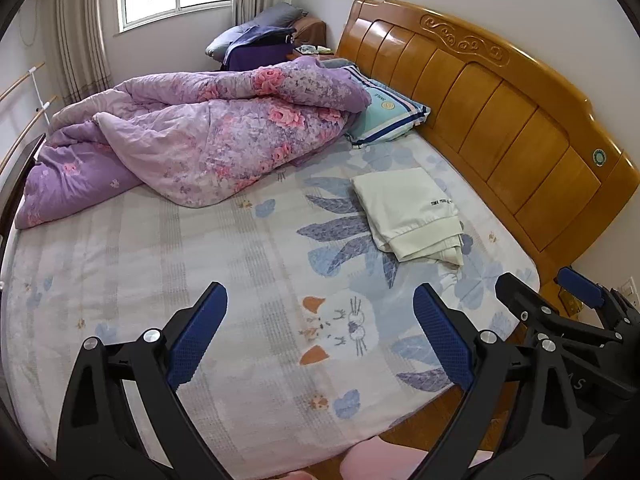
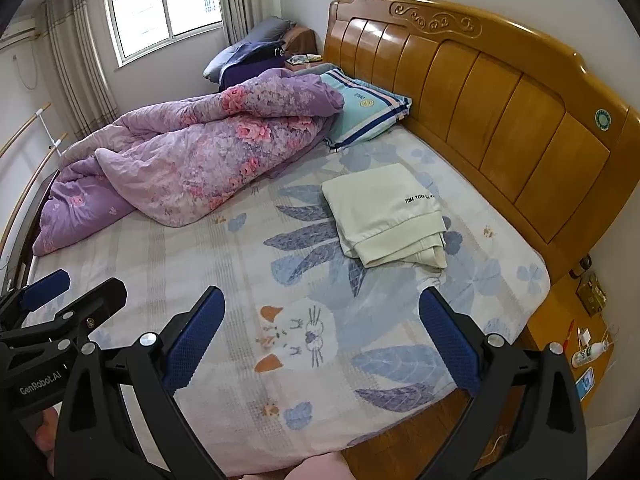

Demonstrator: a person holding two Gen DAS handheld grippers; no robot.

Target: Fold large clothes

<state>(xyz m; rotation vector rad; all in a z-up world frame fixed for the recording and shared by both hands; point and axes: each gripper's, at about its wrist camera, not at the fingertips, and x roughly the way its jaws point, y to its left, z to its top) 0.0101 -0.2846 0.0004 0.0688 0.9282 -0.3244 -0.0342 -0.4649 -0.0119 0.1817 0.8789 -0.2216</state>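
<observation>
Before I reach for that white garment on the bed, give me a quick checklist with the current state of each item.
1. Left gripper jaws open, holding nothing: ok.
2. Right gripper jaws open, holding nothing: ok.
3. White garment in view, nothing lying on it: ok.
4. Garment already folded: mostly, though one corner hangs loose.
5. Bare sheet between grippers and garment: ok.
6. Purple quilt apart from garment: ok.

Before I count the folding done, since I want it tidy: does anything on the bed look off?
The folded cream garment lies near the headboard, but an inner layer pokes out askew at its near corner. The purple floral quilt is bunched in a heap, unfolded. Both grippers hang open, holding nothing.
</observation>
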